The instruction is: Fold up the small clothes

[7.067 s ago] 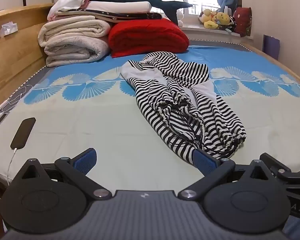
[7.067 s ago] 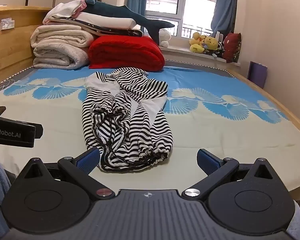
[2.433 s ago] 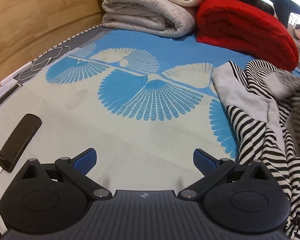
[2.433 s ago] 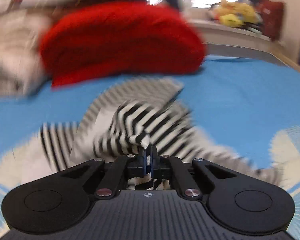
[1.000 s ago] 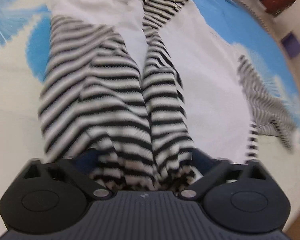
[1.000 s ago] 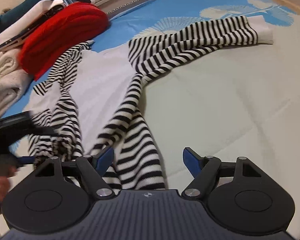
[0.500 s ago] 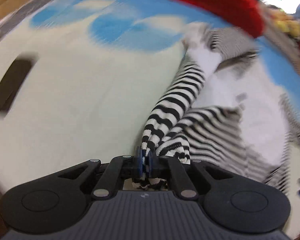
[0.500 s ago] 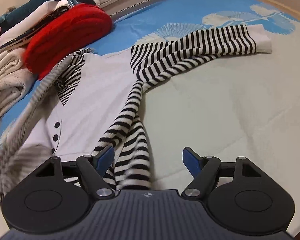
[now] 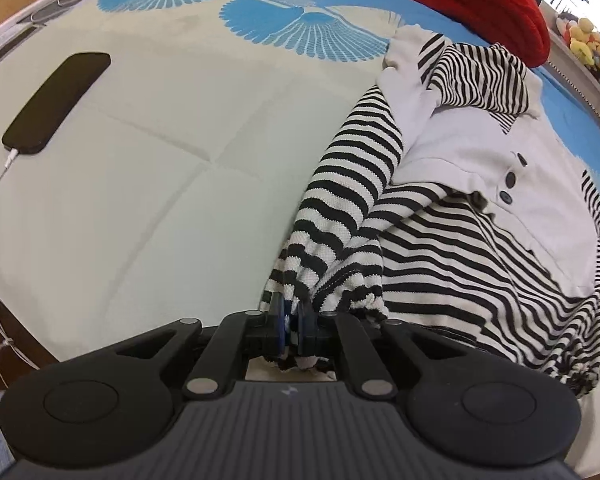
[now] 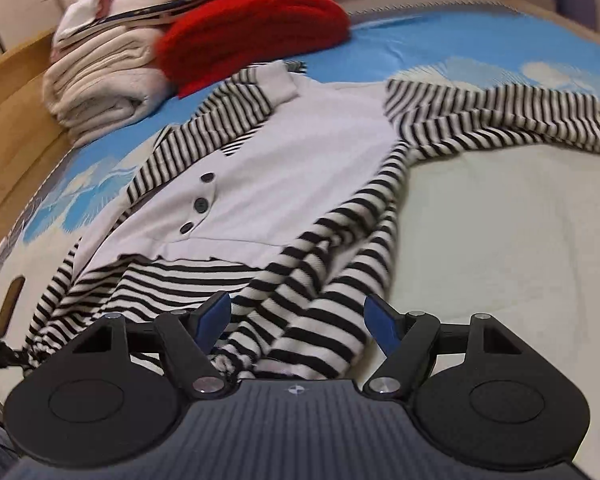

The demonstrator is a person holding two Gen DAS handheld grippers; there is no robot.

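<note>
The left tool (image 9: pixel 291 322) is clenched on a striped sleeve end of the top (image 9: pixel 476 184), which lies spread on the bed (image 9: pixel 148 184). The right tool (image 10: pixel 297 316) gapes, released, over the hem's striped folds, gripping nothing.

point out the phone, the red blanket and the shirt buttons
phone (image 9: pixel 56 102), left wrist view, middle of its dark screen
red blanket (image 10: pixel 256 28), right wrist view, its top fold
shirt buttons (image 10: pixel 200 203), right wrist view, the middle button

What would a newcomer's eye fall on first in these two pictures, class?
The black-and-white striped top spread across the bed, its hem pinched in the shut left gripper. Then the red blanket behind it, and the dark phone charging at the bed's left.
</note>
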